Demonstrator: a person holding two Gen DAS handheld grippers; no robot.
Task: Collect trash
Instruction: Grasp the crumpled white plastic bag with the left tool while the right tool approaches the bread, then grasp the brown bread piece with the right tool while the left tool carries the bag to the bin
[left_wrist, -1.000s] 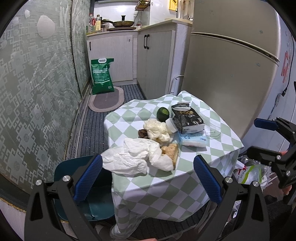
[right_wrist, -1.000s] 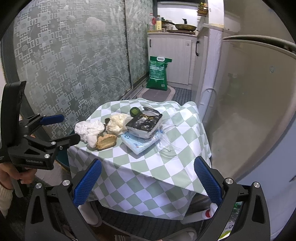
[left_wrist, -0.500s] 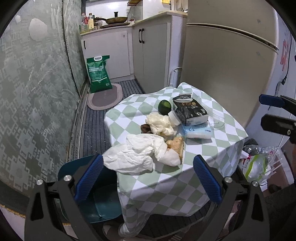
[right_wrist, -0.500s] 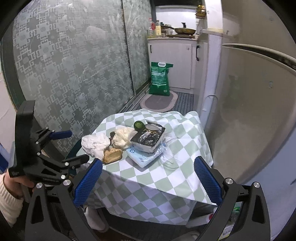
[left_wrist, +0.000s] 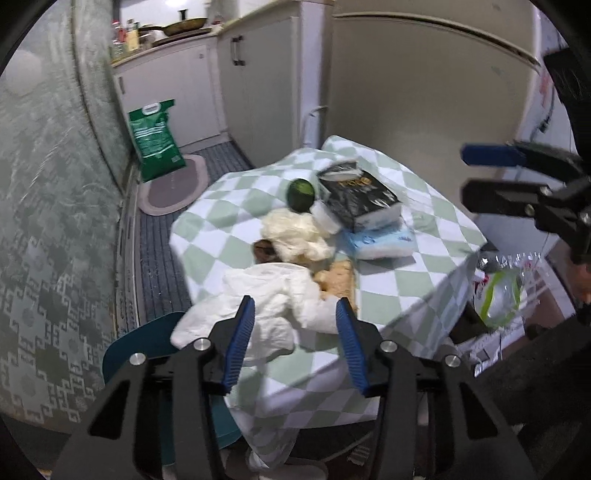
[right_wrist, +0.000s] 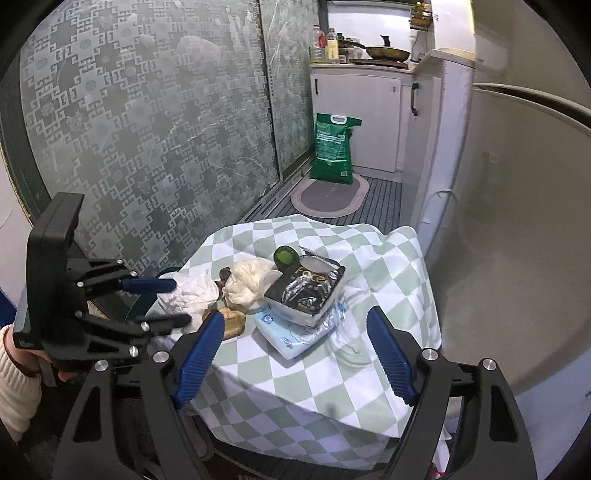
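Note:
A small table with a green-checked cloth (left_wrist: 436, 266) (right_wrist: 280, 373) holds the trash. A crumpled white plastic bag (left_wrist: 269, 306) (right_wrist: 192, 291) lies at its near left corner. Beside it are a bread slice (left_wrist: 338, 278) (right_wrist: 231, 319), a cream crumpled wrapper (left_wrist: 295, 236) (right_wrist: 245, 282), a green fruit (left_wrist: 301, 190) (right_wrist: 284, 254), a black box (left_wrist: 358, 199) (right_wrist: 304, 288) and a blue tissue pack (left_wrist: 380, 242) (right_wrist: 288, 332). My left gripper (left_wrist: 295, 332) (right_wrist: 168, 301) is partly closed around the white bag. My right gripper (right_wrist: 295, 354) (left_wrist: 476, 171) is open above the table's front.
A teal chair (left_wrist: 147, 343) stands left of the table. A fridge (left_wrist: 424, 85) is right of it, white cabinets (left_wrist: 184, 92) and a green sack (left_wrist: 157, 140) behind. Frosted glass doors (right_wrist: 147, 129) line the left. Bagged items (left_wrist: 498, 295) lie on the floor at right.
My left gripper has moved in to the white bag and its jaws have narrowed around it. My right gripper has come closer and narrowed slightly.

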